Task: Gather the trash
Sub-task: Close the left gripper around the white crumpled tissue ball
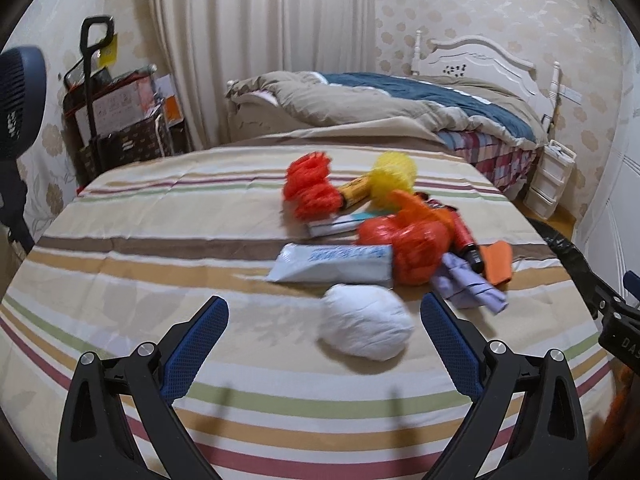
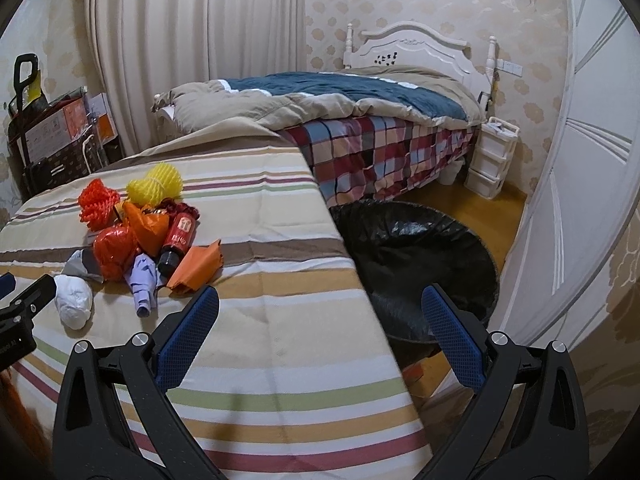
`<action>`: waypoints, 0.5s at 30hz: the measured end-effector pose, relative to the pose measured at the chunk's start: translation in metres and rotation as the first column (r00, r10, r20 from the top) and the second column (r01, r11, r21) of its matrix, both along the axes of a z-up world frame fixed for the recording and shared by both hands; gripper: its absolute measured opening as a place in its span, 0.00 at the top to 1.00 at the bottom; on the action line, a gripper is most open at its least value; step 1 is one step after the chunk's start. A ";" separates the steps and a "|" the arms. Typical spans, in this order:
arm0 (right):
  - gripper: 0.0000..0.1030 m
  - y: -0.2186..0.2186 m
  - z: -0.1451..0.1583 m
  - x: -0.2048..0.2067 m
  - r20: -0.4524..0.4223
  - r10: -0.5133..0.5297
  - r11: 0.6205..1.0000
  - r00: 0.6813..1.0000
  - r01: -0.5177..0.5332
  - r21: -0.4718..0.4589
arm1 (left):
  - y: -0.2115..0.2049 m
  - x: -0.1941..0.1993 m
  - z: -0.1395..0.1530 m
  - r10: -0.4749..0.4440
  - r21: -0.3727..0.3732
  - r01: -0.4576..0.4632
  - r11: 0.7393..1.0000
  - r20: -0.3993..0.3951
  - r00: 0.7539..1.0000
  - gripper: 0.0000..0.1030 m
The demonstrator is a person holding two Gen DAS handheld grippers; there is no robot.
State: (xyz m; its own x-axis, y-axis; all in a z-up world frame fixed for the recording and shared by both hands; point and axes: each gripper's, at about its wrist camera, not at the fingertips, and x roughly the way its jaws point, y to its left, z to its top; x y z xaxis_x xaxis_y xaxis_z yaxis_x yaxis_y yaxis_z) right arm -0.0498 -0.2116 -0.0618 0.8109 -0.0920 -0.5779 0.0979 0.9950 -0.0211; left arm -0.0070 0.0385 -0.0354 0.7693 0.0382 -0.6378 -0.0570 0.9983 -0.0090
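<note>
A heap of trash lies on the striped cloth: a white crumpled wad nearest, a grey-white mailer, a red plastic bag, orange foam net, yellow foam net, a red bottle, orange paper and a lilac scrap. My left gripper is open, just short of the white wad. My right gripper hangs open and empty over the table's right edge, near the black-lined bin.
A made bed with a white headboard stands behind the table. White drawers sit by the wall at right. A loaded trolley with boxes stands back left, and a dark fan at the far left.
</note>
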 end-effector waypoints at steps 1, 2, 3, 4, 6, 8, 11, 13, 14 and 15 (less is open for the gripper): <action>0.04 0.002 -0.002 -0.003 -0.003 0.003 1.000 1.000 -0.003 0.000 | 0.003 0.000 0.001 0.003 -0.009 -0.003 1.000 -0.008 1.000 0.08; 0.04 0.003 -0.002 -0.003 -0.007 0.006 1.000 1.000 -0.006 0.000 | 0.005 0.000 0.002 0.007 -0.015 -0.007 1.000 -0.013 1.000 0.09; 0.04 0.004 -0.002 -0.002 -0.013 0.010 1.000 1.000 -0.010 0.000 | 0.005 -0.002 0.002 0.007 -0.020 -0.008 1.000 -0.016 1.000 0.09; 0.04 0.004 -0.003 -0.002 -0.018 0.012 1.000 1.000 -0.012 0.000 | 0.006 0.000 0.004 0.005 -0.021 -0.005 1.000 -0.019 1.000 0.09; 0.04 0.005 0.001 0.004 -0.027 0.015 1.000 1.000 -0.015 -0.001 | 0.002 0.001 0.006 -0.004 -0.016 0.003 1.000 -0.020 1.000 0.09; 0.04 0.006 0.001 0.004 -0.034 0.016 1.000 0.999 -0.016 0.002 | -0.005 0.005 0.006 -0.018 -0.008 0.017 1.000 -0.025 1.000 0.09; 0.04 0.003 0.006 0.014 -0.041 0.016 1.000 0.999 -0.016 0.011 | -0.012 0.014 0.004 -0.029 0.013 0.029 0.999 -0.046 0.999 0.09; 0.04 0.001 0.007 0.014 -0.042 0.017 1.000 0.999 -0.016 0.014 | -0.019 0.019 0.001 -0.030 0.048 0.034 0.998 -0.076 0.997 0.09; 0.04 0.000 0.009 0.016 -0.044 0.018 1.000 0.999 -0.017 0.015 | -0.020 0.022 -0.001 -0.028 0.061 0.033 0.998 -0.090 0.996 0.09; 0.04 0.002 0.009 0.016 -0.045 0.019 1.000 0.999 -0.018 0.014 | -0.020 0.025 -0.004 -0.025 0.064 0.033 0.997 -0.114 0.993 0.09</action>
State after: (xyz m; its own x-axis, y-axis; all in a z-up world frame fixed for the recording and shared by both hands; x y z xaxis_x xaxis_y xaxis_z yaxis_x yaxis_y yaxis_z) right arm -0.0335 -0.2100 -0.0531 0.7854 -0.0690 -0.6151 0.0787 0.9968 -0.0113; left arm 0.0177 0.0186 -0.0395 0.6939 0.0616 -0.7175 -0.0251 0.9978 0.0615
